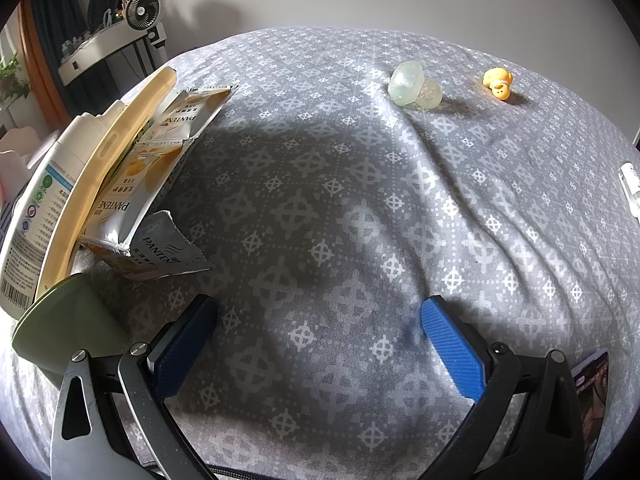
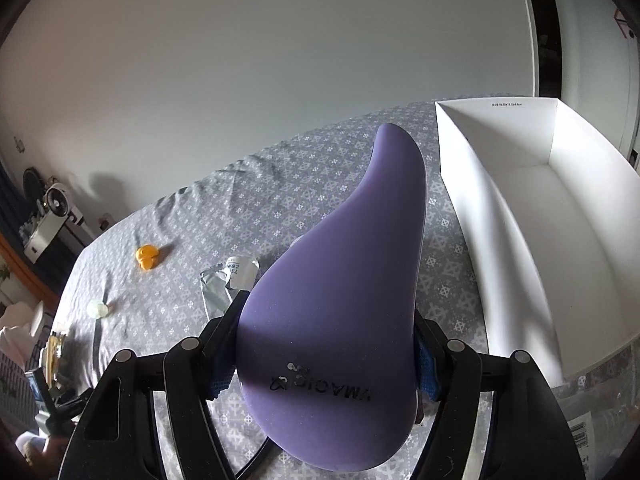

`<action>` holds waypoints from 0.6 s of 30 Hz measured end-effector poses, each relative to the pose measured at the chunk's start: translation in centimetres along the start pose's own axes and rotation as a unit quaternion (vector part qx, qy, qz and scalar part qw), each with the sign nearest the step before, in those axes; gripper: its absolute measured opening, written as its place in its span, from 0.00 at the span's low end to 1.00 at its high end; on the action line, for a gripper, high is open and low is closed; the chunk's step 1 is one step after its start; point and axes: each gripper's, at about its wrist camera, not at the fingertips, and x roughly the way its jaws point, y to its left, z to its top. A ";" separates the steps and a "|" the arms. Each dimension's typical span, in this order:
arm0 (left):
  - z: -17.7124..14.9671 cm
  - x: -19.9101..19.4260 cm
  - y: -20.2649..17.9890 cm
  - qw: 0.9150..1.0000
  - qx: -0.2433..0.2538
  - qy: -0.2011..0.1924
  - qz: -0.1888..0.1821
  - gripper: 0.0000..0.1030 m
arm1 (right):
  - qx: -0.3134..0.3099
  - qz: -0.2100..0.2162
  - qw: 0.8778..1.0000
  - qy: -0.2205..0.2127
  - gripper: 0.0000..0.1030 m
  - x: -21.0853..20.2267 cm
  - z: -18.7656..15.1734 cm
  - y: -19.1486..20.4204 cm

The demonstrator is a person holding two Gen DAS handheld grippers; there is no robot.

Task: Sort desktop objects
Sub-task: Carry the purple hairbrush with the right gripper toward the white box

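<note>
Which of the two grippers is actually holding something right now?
The right gripper: its jaws clamp the wide end of a purple teardrop-shaped object. The left gripper is open, with only patterned cloth between its blue pads.

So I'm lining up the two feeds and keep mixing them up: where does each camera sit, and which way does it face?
Left wrist: on the left gripper, angled down at the grey patterned cloth; its open blue-padded fingers show.
Right wrist: on the right gripper, facing the empty white cardboard box; its fingers clamp a purple teardrop-shaped object.
Shared: the cloth, small yellow duck toy, clear greenish lump.
</note>
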 end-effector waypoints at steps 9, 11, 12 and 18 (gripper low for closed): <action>0.0 0.0 0.0 1.000 0.000 0.000 0.000 1.00 | -0.052 0.013 0.999 -0.004 0.67 0.8 1.6 3.9; 0.0 0.0 0.0 1.000 0.000 0.000 0.000 1.00 | -0.070 0.016 0.997 0.001 0.67 1.4 1.9 5.4; 0.0 0.0 0.0 1.000 0.000 0.000 0.000 1.00 | -0.075 0.017 0.997 0.005 0.67 1.8 1.9 6.0; 0.0 0.0 0.0 1.000 -0.001 0.000 0.000 1.00 | -0.104 0.011 0.994 0.038 0.67 4.8 0.9 8.2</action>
